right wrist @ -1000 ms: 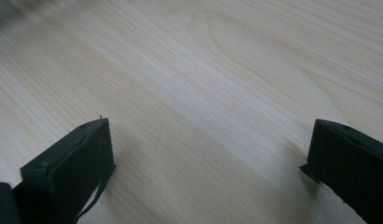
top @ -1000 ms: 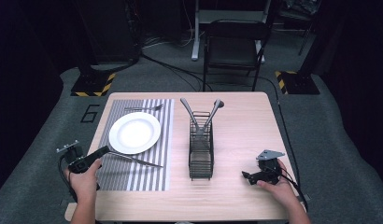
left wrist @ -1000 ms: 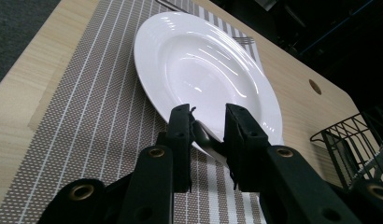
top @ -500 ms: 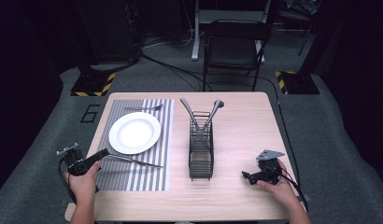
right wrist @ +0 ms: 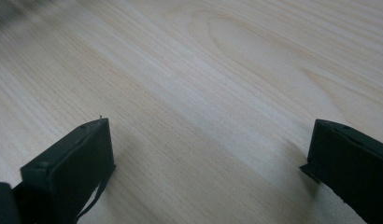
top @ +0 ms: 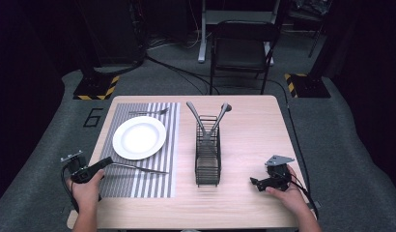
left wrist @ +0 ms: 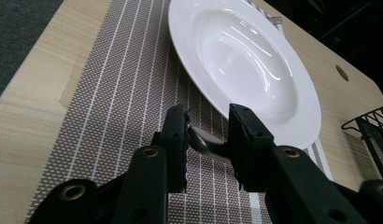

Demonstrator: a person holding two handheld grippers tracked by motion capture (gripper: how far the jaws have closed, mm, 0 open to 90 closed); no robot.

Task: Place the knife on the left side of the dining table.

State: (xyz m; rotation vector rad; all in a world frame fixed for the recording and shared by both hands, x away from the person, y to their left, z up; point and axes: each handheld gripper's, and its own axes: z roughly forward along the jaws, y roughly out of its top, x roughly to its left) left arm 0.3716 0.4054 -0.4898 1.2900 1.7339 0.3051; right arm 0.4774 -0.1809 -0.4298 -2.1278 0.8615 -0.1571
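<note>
From the high view, the left claw sits at the near left edge of the striped placemat on the wooden bench, with a knife running from its tips out across the mat. The white plate lies just beyond the claw, and a fork lies past the plate at the mat's far edge. A black wire caddy holding two utensils stands between the two claws. The right claw rests low over bare wood.

In the left gripper view, the left claw is clenched on the knife handle, the plate just ahead of it.

In the right gripper view, the right claw is spread wide, released, above the bench.
</note>
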